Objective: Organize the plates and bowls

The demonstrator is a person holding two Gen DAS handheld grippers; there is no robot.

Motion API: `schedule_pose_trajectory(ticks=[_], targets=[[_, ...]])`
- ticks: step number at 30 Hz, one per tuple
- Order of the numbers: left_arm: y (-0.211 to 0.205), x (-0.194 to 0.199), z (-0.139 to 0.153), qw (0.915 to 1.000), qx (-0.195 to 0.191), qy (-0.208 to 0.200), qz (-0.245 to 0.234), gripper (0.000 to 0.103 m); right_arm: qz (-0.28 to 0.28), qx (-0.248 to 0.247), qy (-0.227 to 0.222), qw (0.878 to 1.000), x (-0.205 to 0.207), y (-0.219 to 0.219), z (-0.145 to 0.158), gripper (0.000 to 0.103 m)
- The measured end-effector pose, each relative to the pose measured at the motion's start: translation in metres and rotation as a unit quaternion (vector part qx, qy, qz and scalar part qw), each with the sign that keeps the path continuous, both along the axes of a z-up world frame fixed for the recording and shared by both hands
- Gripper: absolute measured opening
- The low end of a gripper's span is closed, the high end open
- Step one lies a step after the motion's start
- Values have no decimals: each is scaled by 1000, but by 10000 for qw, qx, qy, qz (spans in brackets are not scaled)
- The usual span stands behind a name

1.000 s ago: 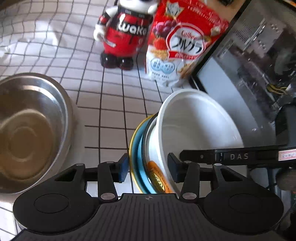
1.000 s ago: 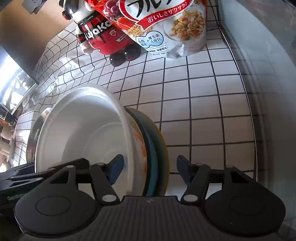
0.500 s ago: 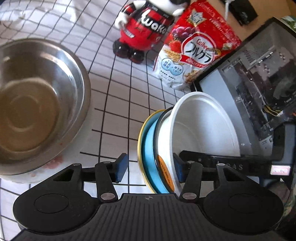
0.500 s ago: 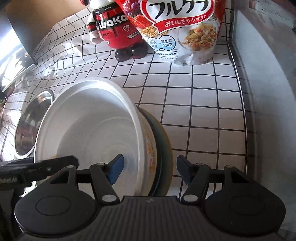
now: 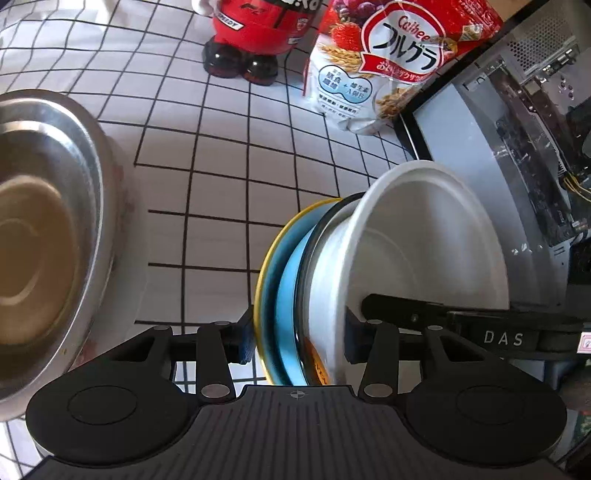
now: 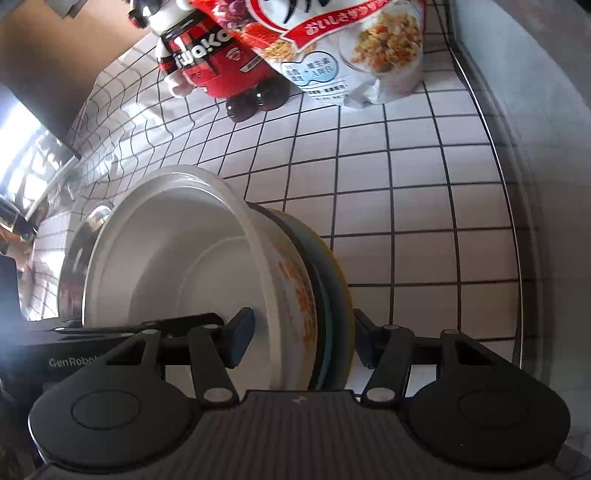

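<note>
Both grippers clamp one tilted stack of dishes over the checked cloth (image 5: 229, 192).
Left gripper (image 5: 299, 341) and right gripper (image 6: 301, 339) pinch the glossy white bowl (image 5: 417, 243) with blue plate (image 5: 286, 295) — only the left view shows the steel bowl's (image 5: 48, 229) inside.

I see a cereal bag (image 5: 384, 70) standing on the white grid-patterned tablecloth (image 5: 229, 192). Just beside the bag, on its left, stands a red toy figure (image 5: 255, 33). To the bag's right sits an open computer case (image 5: 532, 129).
</note>
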State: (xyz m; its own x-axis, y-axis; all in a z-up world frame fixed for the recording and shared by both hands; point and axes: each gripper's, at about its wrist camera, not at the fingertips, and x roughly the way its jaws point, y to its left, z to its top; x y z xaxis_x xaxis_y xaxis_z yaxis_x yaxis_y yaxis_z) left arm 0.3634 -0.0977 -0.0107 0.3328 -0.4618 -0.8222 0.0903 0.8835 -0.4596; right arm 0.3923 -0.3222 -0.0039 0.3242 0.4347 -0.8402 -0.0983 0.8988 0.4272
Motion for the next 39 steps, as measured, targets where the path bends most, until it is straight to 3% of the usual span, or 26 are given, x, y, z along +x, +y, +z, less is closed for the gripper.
schedule_pose_trajectory(ticks=[6, 12, 39], targets=[[-5, 4, 0, 9998, 79, 134, -107, 50, -225, 505, 9, 9985, -10, -6, -6, 56], [-7, 4, 2, 9996, 160, 187, -164, 52, -435, 564, -84, 9974, -18, -6, -6, 56], [-6, -3, 3, 9986, 240, 236, -418, 54, -171, 759, -203, 9968, -32, -7, -13, 56]])
